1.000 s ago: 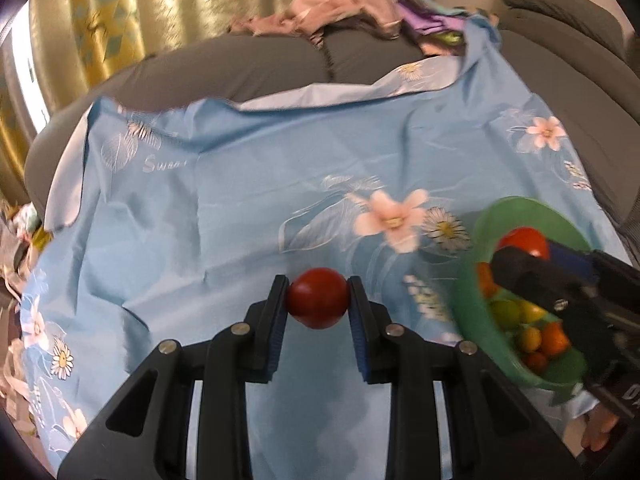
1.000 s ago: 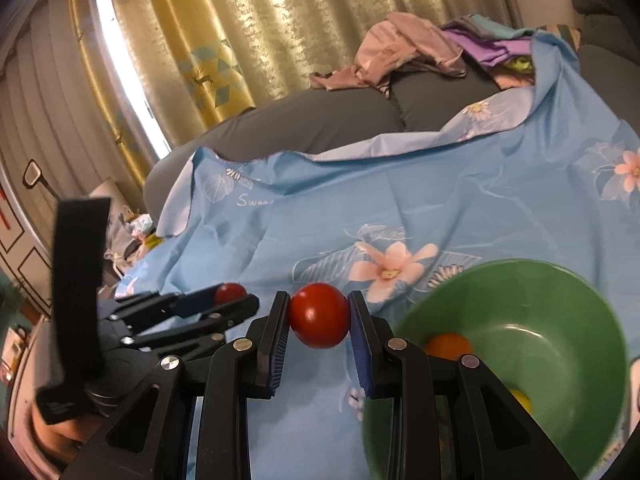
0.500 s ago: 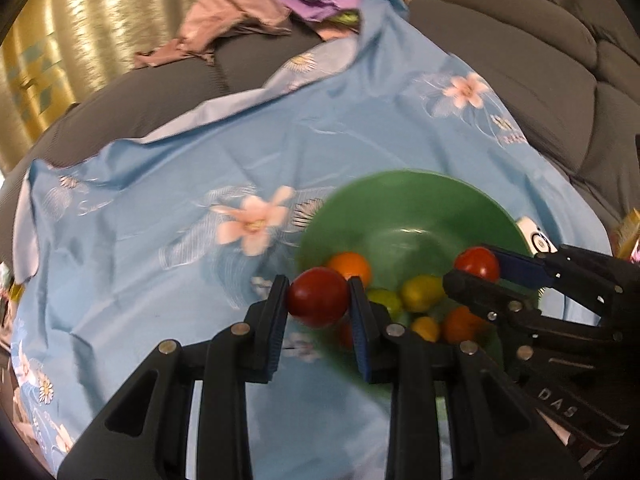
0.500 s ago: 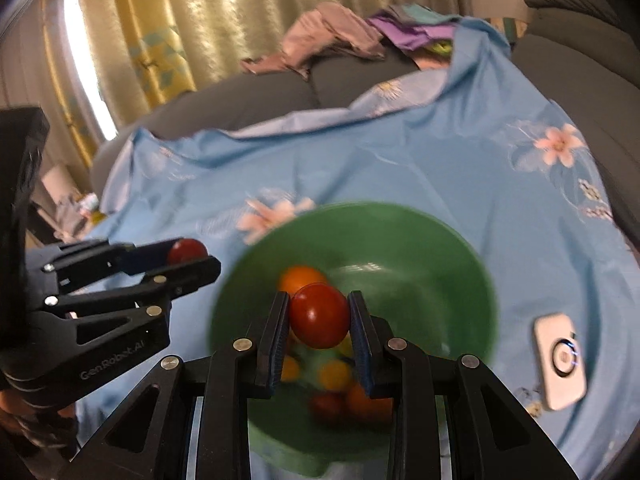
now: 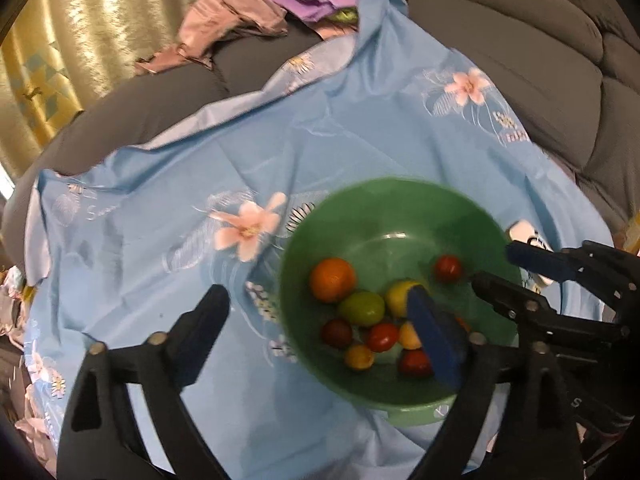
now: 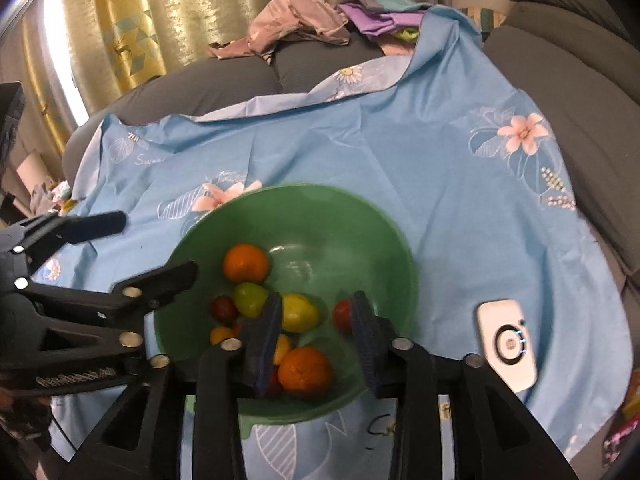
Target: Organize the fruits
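Left wrist: left gripper (image 5: 320, 332) jaws just sprang wide, empty, at the green bowl (image 5: 400, 200) rim; fruits (image 5: 360, 320) lie inside.
Right wrist: right gripper (image 6: 316, 320) jaws just parted above the bowl; red tomato (image 6: 343, 314) dropping free inside.

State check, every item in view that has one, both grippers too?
Left gripper: open, empty, jaws just opened wide.
Right gripper: open, jaws just opening, over the bowl.
Small red tomato: loose, inside the bowl, by the right gripper's fingers.
Green plastic bowl: upright, holds mixed fruit.
Blue floral cloth: spread, wrinkled.
White flat device: lying flat on the cloth.
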{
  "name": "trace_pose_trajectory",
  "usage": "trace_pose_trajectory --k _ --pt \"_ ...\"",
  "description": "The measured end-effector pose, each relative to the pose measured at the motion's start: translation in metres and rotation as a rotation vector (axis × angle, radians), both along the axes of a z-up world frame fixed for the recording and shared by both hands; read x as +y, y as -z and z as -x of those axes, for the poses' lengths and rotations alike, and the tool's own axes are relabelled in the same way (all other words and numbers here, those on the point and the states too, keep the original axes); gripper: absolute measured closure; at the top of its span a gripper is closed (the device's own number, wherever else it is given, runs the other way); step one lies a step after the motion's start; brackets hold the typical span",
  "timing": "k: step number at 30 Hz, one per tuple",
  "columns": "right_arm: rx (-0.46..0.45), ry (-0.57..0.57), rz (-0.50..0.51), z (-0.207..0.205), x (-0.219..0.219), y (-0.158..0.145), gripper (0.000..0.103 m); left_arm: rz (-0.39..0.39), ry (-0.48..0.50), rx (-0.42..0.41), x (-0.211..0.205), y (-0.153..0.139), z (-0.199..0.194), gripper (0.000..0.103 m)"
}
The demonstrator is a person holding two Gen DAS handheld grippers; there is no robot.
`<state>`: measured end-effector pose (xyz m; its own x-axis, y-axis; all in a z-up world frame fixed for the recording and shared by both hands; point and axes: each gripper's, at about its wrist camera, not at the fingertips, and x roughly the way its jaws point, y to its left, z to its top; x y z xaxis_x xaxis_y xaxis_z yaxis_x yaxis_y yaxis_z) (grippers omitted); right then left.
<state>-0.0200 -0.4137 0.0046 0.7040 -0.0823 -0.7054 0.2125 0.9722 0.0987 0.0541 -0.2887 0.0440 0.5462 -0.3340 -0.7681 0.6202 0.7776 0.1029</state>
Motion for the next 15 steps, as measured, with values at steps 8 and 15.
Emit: trace_pose_trajectory --k 8,15 --pt "0.019 -0.058 0.036 0.008 0.01 -0.041 0.051 -0.003 -0.079 -0.056 0.016 -0.053 0.009 0.001" --pt "0.049 -0.105 0.072 0.013 0.016 -0.071 0.05 0.01 -0.045 -0.021 0.016 -0.089 0.015 0.001"
